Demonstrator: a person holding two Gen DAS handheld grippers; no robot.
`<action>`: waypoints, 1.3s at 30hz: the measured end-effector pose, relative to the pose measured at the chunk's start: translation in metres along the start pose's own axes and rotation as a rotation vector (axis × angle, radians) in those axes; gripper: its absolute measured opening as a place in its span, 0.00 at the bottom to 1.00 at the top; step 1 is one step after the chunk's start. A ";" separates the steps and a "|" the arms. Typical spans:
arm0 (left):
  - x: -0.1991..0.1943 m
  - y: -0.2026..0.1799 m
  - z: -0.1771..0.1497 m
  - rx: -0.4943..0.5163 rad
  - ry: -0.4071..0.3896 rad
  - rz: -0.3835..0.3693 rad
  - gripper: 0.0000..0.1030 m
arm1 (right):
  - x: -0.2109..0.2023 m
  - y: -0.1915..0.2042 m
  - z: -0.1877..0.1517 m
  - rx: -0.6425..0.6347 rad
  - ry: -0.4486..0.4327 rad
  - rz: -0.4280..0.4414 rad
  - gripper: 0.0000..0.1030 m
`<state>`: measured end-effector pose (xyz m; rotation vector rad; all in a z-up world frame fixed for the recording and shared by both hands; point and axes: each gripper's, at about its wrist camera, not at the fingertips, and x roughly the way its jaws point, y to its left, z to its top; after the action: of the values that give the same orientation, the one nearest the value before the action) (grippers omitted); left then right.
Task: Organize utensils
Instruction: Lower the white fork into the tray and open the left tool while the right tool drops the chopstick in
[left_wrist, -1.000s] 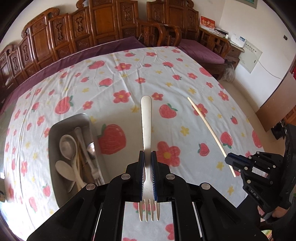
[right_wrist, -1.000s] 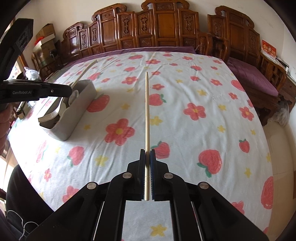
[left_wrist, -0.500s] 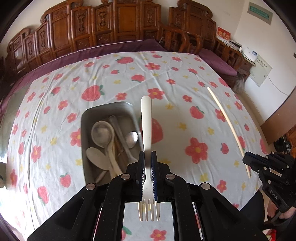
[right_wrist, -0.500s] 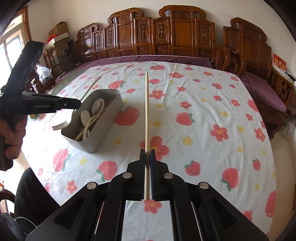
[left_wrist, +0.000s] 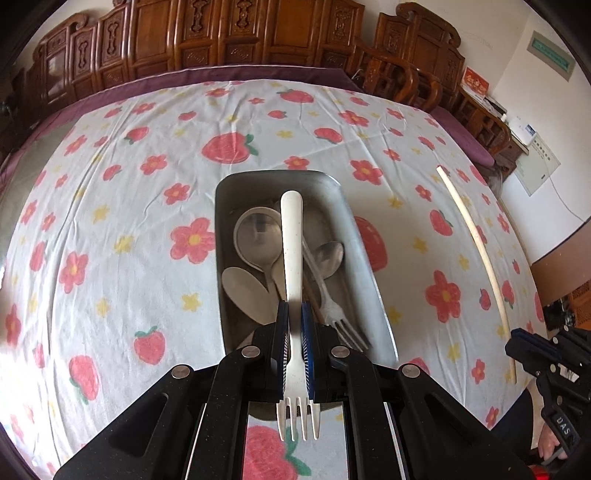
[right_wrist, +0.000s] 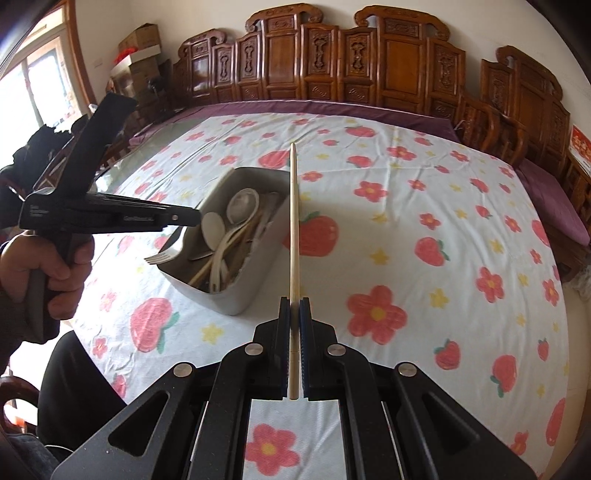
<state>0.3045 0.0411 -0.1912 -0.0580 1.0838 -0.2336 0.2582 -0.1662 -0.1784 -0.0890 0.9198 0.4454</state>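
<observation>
My left gripper (left_wrist: 294, 314) is shut on a white plastic fork (left_wrist: 291, 240), handle pointing forward, tines toward the camera. It hovers directly over the grey metal utensil tray (left_wrist: 365, 266), which holds several spoons and a metal fork (left_wrist: 343, 325). My right gripper (right_wrist: 294, 310) is shut on a pale wooden chopstick (right_wrist: 293, 221) that points forward, above the cloth just right of the tray (right_wrist: 255, 280). The left gripper (right_wrist: 110, 218) also shows in the right wrist view, above the tray's left end. The chopstick (left_wrist: 476, 236) shows in the left wrist view too.
The table wears a white cloth with strawberries and flowers (right_wrist: 406, 221). Carved wooden chairs (right_wrist: 332, 62) line the far side. The person's hand (right_wrist: 40, 273) grips the left tool at the left table edge.
My left gripper has moved left with the fork until it hangs over the tray. My right gripper has come closer to the tray with the chopstick.
</observation>
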 end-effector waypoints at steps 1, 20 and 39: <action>0.002 0.004 0.001 -0.005 -0.001 -0.001 0.06 | 0.002 0.002 0.002 -0.004 0.002 0.001 0.06; -0.015 0.028 -0.004 -0.018 -0.048 -0.010 0.16 | 0.037 0.033 0.037 0.015 0.031 0.060 0.06; -0.052 0.064 -0.020 -0.030 -0.109 0.046 0.16 | 0.105 0.051 0.063 0.184 0.089 0.095 0.06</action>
<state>0.2741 0.1157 -0.1658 -0.0723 0.9795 -0.1708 0.3393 -0.0679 -0.2171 0.1042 1.0514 0.4456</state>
